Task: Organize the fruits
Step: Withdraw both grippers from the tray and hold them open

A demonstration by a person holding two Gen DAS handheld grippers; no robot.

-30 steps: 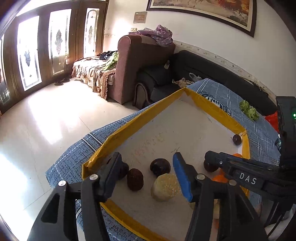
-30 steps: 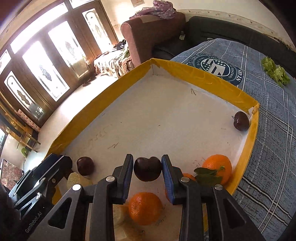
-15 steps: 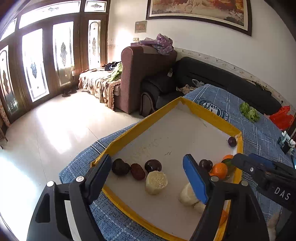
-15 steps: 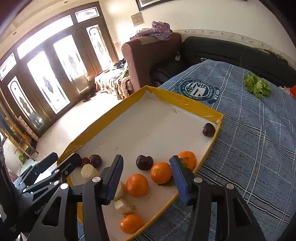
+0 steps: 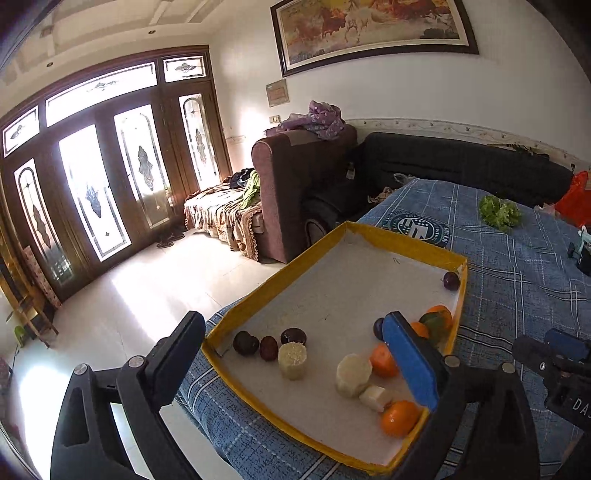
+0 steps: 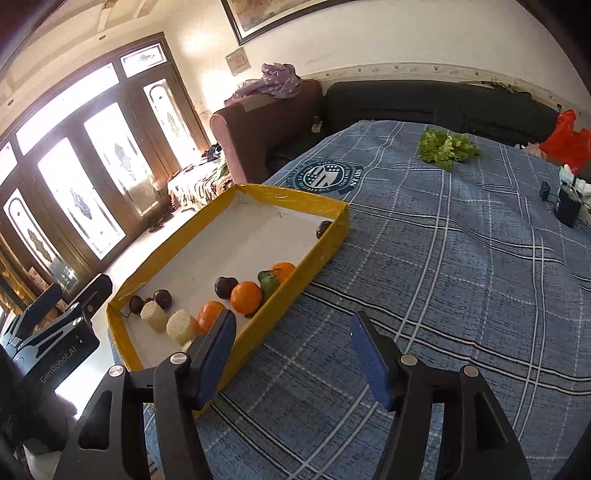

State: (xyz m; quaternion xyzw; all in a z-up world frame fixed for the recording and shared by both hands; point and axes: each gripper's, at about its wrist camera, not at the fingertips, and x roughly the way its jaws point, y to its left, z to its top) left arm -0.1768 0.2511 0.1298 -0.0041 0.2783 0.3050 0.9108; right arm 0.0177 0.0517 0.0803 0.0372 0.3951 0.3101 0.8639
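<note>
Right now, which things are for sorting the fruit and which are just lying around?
For the job:
- yellow tray
- oranges
- dark plums
- pale cut chunks

Just lying about:
- lettuce
- red bag
- purple cloth on the sofa

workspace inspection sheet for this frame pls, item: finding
Surface: blue plaid cloth over the table.
Job's things: yellow-rimmed white tray holds four oranges, dark plums in the near-left corner, one mid-tray, one in the far corner, and pale cut cylinders.
Clutter: green lettuce bunch; small black device; red bag.
Grippers: left tongs and right tongs opening, nothing between either.
Cables: nothing seen.
Surroundings: sofas, glazed wooden doors, framed painting.
</note>
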